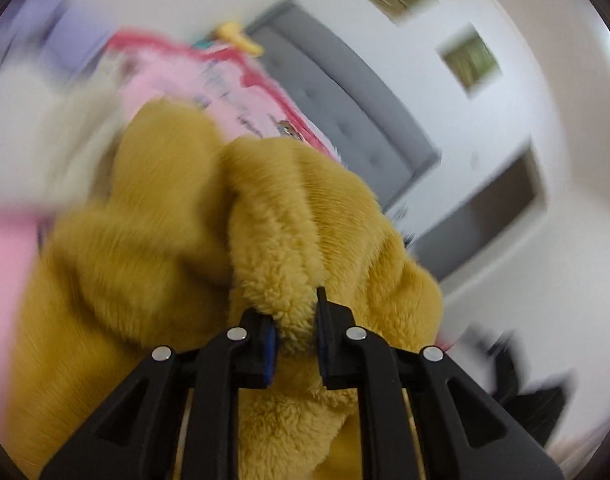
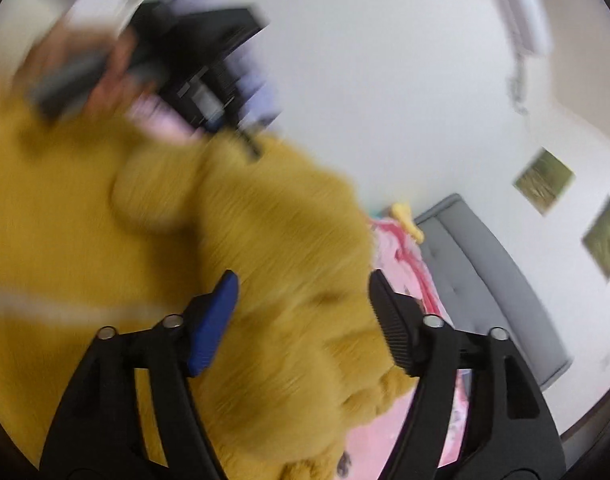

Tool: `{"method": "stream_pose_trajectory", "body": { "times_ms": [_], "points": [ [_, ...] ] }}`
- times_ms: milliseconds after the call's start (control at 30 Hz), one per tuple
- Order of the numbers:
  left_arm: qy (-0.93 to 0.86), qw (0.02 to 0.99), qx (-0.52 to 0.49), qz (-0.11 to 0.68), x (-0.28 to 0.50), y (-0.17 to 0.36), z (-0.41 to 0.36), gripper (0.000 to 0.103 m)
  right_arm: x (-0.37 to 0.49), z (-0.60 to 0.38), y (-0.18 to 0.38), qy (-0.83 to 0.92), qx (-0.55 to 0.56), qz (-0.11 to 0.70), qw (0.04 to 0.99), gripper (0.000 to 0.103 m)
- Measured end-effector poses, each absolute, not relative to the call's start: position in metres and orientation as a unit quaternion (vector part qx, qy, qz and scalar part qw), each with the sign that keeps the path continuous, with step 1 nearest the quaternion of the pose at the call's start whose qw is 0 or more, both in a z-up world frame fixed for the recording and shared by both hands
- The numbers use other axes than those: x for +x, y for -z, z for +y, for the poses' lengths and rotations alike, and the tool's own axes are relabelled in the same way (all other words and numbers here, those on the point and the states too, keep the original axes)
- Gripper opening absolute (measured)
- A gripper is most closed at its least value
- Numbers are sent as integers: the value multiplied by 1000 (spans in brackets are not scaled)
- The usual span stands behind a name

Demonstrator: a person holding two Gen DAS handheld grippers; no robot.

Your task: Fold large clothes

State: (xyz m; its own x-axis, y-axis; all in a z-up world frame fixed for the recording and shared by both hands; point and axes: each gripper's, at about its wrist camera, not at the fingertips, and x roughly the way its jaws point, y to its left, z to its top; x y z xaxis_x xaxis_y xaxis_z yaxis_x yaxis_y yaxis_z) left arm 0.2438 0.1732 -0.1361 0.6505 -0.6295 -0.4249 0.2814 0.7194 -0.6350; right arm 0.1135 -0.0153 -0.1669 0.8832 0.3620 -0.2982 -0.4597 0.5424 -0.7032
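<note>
Left gripper (image 1: 295, 326) is pinching a bunched edge of the mustard fleece garment (image 1: 209, 248), lifted over the pink bedspread (image 1: 193, 80); right gripper (image 2: 303, 320) is gaping wide, gripping nothing, fleece between its fingers; should close on a matching edge, keeping tension even.

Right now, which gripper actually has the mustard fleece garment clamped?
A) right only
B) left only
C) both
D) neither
B: in the left wrist view the left gripper has its jaws pinched on a bunched fold of the mustard fleece garment, while in the right wrist view the right gripper stands with its jaws wide apart and the fleece only lying between them.
</note>
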Motion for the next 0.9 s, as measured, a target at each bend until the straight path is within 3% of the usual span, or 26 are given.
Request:
{"method": "stream_pose_trajectory", "body": {
  "times_ms": [100,267,333,367,433,500,600,700,800,900],
  "points": [
    [261,889,-191,323,245,108,151,15,150,-16,141,-225,-373,88,896,56],
    [211,873,-254,360,250,124,170,15,189,-7,125,-224,-288,144,920,56],
    [191,859,-273,390,250,146,182,15,203,4,138,-236,-284,189,910,51],
    [191,845,-294,403,251,159,189,16,208,10,151,-248,-289,214,900,42],
    [184,839,-311,407,246,175,199,21,208,24,181,-259,-321,245,878,39],
    [174,836,-311,416,245,184,202,30,206,40,210,-256,-356,263,859,40],
    [170,838,-300,422,246,190,201,30,210,45,222,-249,-365,269,856,40],
    [164,886,-243,359,226,158,200,30,201,39,201,-259,-333,234,876,40],
    [160,937,-125,284,193,120,186,33,182,14,164,-277,-284,183,899,48],
    [211,941,-59,259,186,95,166,45,177,-6,133,-274,-254,133,918,56]
  ]
}}
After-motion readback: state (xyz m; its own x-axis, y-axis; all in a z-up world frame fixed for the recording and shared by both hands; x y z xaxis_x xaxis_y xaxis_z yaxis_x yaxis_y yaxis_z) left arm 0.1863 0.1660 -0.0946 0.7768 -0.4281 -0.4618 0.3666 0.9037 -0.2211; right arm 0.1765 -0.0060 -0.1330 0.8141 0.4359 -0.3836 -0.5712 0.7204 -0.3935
